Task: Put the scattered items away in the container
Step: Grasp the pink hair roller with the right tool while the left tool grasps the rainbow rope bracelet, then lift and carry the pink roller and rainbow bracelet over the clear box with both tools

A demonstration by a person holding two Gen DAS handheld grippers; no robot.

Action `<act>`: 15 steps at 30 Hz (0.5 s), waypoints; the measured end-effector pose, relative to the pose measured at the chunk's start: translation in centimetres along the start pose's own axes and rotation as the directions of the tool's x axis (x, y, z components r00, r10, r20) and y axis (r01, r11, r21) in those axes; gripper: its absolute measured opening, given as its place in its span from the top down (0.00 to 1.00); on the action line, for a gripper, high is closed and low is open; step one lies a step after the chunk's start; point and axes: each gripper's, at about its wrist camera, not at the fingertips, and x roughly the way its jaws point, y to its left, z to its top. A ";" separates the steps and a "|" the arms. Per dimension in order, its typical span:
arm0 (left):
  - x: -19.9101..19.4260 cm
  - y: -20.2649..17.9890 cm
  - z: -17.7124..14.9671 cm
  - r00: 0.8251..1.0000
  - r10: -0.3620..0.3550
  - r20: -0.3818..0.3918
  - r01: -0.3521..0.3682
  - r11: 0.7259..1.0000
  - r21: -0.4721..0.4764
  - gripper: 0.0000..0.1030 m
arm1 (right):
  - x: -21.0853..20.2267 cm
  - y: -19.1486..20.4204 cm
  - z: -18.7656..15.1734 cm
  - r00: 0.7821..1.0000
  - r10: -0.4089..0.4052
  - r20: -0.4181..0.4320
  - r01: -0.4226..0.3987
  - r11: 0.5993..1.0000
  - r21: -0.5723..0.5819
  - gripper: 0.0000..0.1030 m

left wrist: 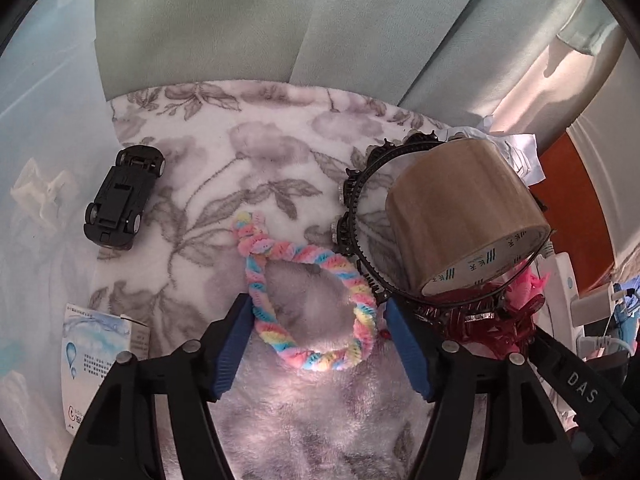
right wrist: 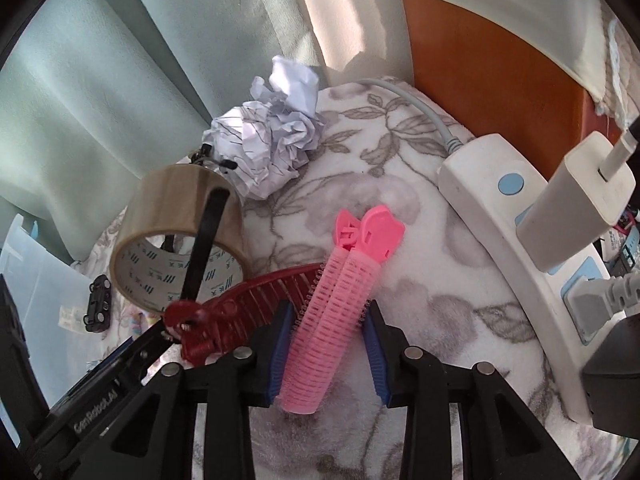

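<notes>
In the left wrist view my left gripper (left wrist: 318, 316) is open, its blue pads on either side of a pastel twisted pipe-cleaner ring (left wrist: 308, 300) lying on the floral blanket (left wrist: 224, 152). A brown tape roll (left wrist: 464, 212) rests on a black toothed headband (left wrist: 356, 216) to its right. A black toy car (left wrist: 120, 196) lies upside down at the left. In the right wrist view my right gripper (right wrist: 326, 320) is open around a pink hair-roller clip (right wrist: 336, 312), not squeezing it. A dark red comb clip (right wrist: 248, 308), the tape roll (right wrist: 176, 236) and crumpled paper (right wrist: 272, 140) lie nearby.
A clear plastic container (left wrist: 44, 128) stands at the left with a white clip (left wrist: 40, 196) and a small printed box (left wrist: 96, 360) by it. A white power strip (right wrist: 520, 256) with a charger (right wrist: 576, 216) runs along the right. Green cushions (left wrist: 240, 20) stand behind.
</notes>
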 end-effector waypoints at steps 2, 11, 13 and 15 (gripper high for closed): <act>-0.2 0.1 -0.1 1.000 0.008 0.002 -0.008 1.000 0.010 0.39 | -0.3 0.1 -0.1 1.000 0.002 0.000 -0.002 1.000 0.000 0.65; -1.8 0.2 -1.7 0.999 0.045 -0.027 -0.046 0.999 -0.013 0.49 | -2.8 0.2 -1.1 1.000 0.024 0.002 -0.024 1.000 0.007 0.69; -2.3 0.1 -2.6 0.998 0.046 -0.040 -0.047 0.999 -0.004 0.49 | -3.4 0.2 -1.4 0.999 0.042 -0.002 -0.042 0.999 0.009 0.69; -2.7 -0.1 -3.4 0.997 0.052 -0.059 -0.051 0.999 0.006 0.49 | -3.9 0.2 -1.9 0.999 0.048 -0.013 -0.048 0.999 0.009 0.69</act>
